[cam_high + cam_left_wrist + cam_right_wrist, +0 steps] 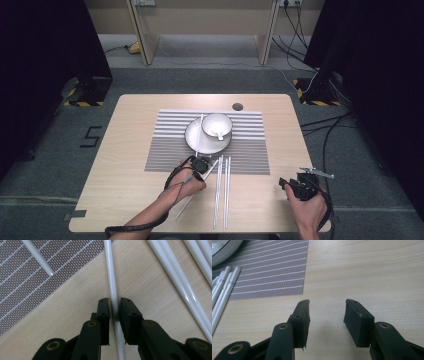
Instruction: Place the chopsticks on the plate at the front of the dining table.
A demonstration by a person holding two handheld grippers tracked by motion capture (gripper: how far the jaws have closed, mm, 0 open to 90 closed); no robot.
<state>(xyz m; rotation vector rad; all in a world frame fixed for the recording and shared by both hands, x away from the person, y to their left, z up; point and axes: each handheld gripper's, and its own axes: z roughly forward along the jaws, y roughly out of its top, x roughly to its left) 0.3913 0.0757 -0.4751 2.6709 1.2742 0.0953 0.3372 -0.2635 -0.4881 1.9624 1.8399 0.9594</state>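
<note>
Chopstick (pixel 111 277) pinched in left claw (pixel 115 305), ends cropped

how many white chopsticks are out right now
6: one chopstick leaning across the saucer, one clamped chopstick in the left gripper, and four loose chopsticks side by side on the table to its right. None look hidden.

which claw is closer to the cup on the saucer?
Left. The left claw sits just below the saucer holding the cup, shut on a white chopstick. The right claw hangs open near the table's right edge.
</note>
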